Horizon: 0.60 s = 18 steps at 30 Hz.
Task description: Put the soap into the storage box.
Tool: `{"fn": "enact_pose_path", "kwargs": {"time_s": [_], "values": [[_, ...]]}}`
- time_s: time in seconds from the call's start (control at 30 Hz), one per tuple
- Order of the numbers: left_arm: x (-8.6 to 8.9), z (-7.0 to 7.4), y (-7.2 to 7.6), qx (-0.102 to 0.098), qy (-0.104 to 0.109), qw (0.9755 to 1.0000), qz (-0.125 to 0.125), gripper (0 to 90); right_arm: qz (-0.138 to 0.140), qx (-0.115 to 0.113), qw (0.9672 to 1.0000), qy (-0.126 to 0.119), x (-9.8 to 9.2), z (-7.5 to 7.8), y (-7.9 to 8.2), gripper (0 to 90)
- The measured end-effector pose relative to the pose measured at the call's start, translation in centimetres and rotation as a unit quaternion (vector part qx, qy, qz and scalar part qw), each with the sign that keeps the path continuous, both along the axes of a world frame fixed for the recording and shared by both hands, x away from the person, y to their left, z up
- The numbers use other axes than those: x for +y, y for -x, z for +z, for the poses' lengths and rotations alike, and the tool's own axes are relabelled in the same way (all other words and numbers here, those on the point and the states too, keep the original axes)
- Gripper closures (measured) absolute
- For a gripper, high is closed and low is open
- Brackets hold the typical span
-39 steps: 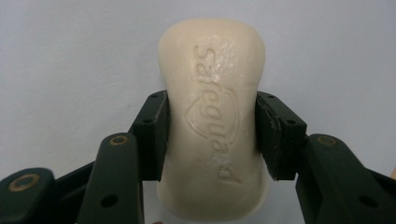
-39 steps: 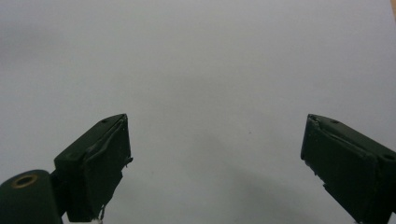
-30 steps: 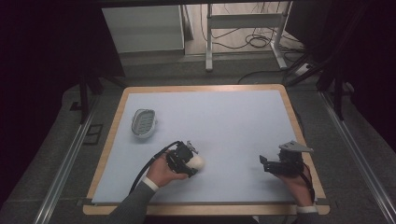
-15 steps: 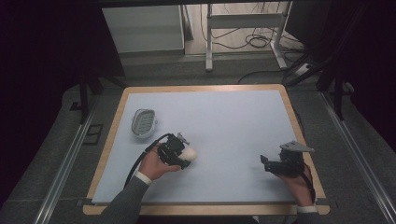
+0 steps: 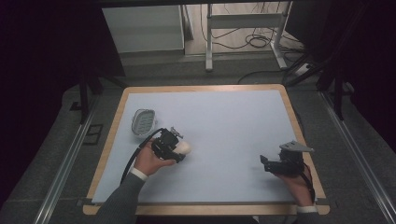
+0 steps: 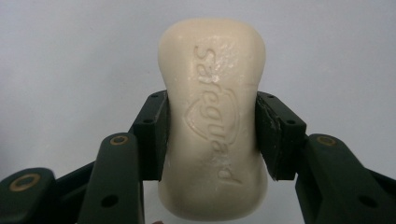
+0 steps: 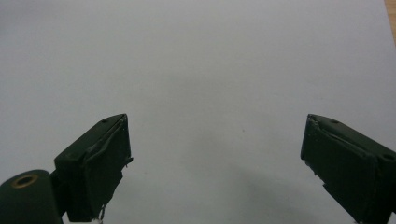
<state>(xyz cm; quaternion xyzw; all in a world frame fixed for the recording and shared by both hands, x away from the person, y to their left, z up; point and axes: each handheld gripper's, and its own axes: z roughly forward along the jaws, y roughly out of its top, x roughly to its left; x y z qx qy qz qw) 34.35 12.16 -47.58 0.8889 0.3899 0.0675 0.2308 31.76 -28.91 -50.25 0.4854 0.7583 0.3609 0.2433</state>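
Right now we hold a cream bar of soap (image 6: 212, 121) in our left gripper (image 5: 169, 145), with both black jaws pressed against its long sides at about the middle of the bar. In the left gripper view the soap stands lengthwise between the jaws, its far end reaching past them, and a raised brand word and a shield mark run along its upper face. From the high view the bar (image 5: 183, 148) sticks out of the gripper towards the right edge of the desk (image 5: 224, 116), over the pale blue surface in the left half, nearer our edge than the far one. We cannot tell whether the soap touches the surface or sits just above it.

Just beyond the left gripper, near the left edge of the desk, lies an oval soap dish (image 5: 143, 121) with a slotted bottom. It is close to the soap but apart from it.

Our right gripper (image 5: 273, 164) sits near the right corner on our side of the desk, well apart from the soap and the dish. Its jaws stand wide apart with nothing between them, and in the right gripper view only bare blue surface lies ahead of them, with a sliver of the wooden rim at the upper right. A grey three-cornered plate tops this gripper.
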Motion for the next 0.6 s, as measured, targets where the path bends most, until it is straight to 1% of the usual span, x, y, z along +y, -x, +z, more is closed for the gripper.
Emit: {"fn": "enact_pose_path", "kwargs": {"time_s": [0.1,0.23,0.47,0.6], "values": [[0.2,0.3,-0.1,-0.002,0.000,1.0000,0.003,49.5,0.001,0.000,1.0000,0.000,0.0,0.0,0.0,8.3],[0.6,0.3,-0.4,0.001,0.001,1.0000,0.008,49.5,-0.003,0.002,1.0000,0.000,-0.1,-0.1,0.0,8.3],[1.5,0.6,-0.9,0.002,0.011,0.9998,0.016,49.5,-0.005,0.004,1.0000,0.000,-0.2,-0.1,-0.1,8.3],[2.1,1.0,-1.1,-0.005,0.012,0.9995,0.027,49.5,-0.003,0.005,1.0000,0.001,-0.1,-0.2,-0.1,8.3]]}}
